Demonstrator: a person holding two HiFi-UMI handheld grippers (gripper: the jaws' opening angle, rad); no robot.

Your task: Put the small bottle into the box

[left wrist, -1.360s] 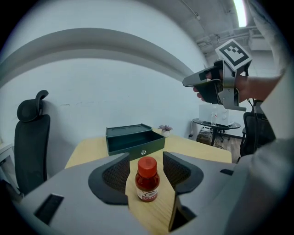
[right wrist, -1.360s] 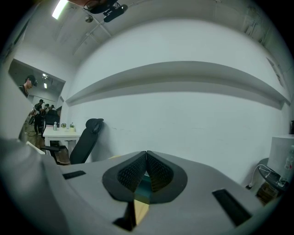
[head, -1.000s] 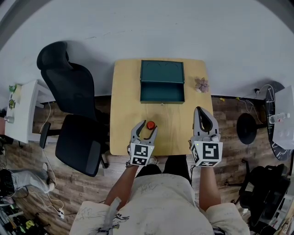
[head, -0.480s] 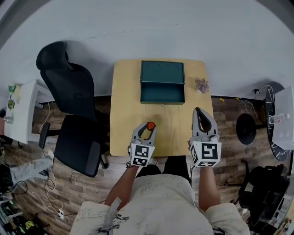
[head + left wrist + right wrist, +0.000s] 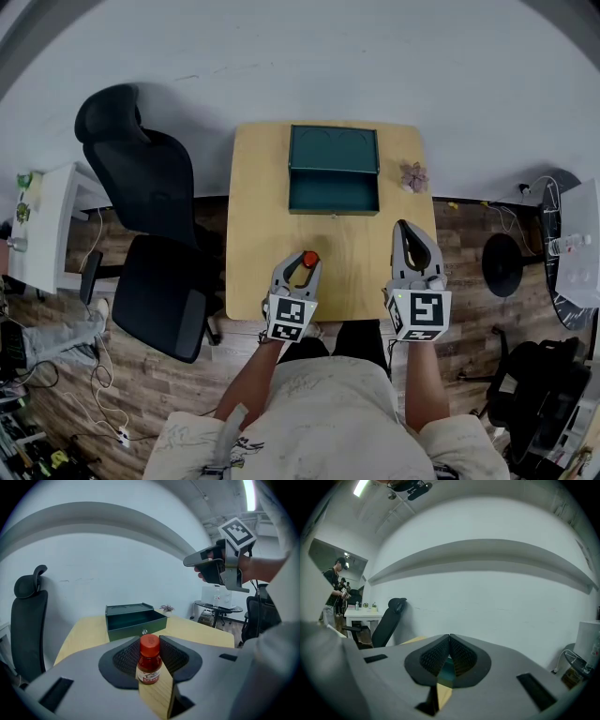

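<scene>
A small bottle [image 5: 309, 257] with a red cap and reddish contents stands on the wooden table [image 5: 258, 216] near its front edge. My left gripper [image 5: 303, 263] has just been closing, and its pads now press both sides of the bottle [image 5: 150, 665]. An open dark green box [image 5: 334, 169] sits at the table's far side, straight beyond the bottle [image 5: 133, 619]. My right gripper [image 5: 409, 228] hovers over the table's right front part, shut with nothing between its jaws [image 5: 449, 637]. It also shows high at the right of the left gripper view [image 5: 206, 564].
A black office chair [image 5: 141, 216] stands left of the table. A small potted plant [image 5: 412, 175] sits on the table right of the box. A white side table [image 5: 37, 225] is at far left, a black stool [image 5: 503, 262] and a round table [image 5: 562, 253] at right.
The left gripper's jaws have narrowed from wide open onto the bottle. Neither hand has shifted and the bottle stands where it was.
</scene>
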